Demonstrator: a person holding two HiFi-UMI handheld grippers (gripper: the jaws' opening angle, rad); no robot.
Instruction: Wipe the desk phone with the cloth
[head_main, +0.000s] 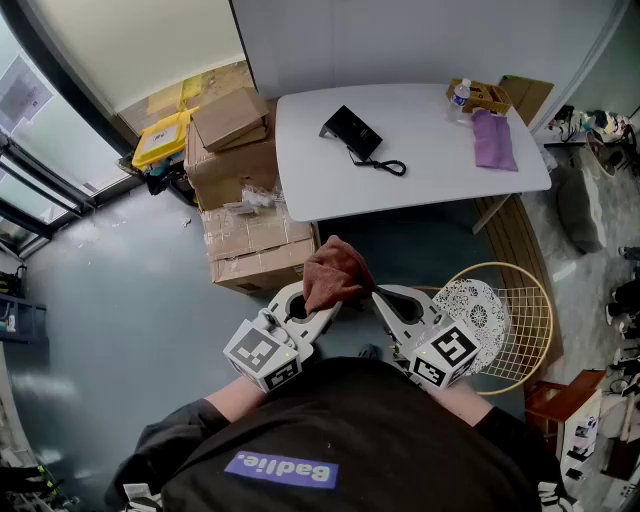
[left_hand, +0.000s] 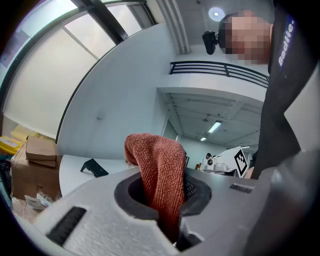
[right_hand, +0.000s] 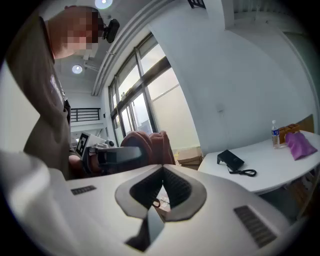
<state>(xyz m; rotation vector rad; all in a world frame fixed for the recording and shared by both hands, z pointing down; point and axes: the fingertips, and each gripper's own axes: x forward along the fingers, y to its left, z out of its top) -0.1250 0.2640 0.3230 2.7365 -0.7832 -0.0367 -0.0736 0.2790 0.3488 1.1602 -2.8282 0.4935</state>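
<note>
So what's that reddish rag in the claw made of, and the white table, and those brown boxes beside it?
Cloth, pinched in the left claw: looks like microfibre or terry, going by its looped, fuzzy weave and limp folds. Table: smooth matte white top, probably plastic or laminate; the look doesn't settle which. Boxes: cardboard, dull brown, with flat panels and folded edges.

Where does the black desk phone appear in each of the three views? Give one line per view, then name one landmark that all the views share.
Head view: desk phone at upper centre, on the white table.
Left gripper view: desk phone small, at lower left, left of the red cloth.
Right gripper view: desk phone right of centre, cord trailing right.
Shared landmark: the white table under the phone.
</note>
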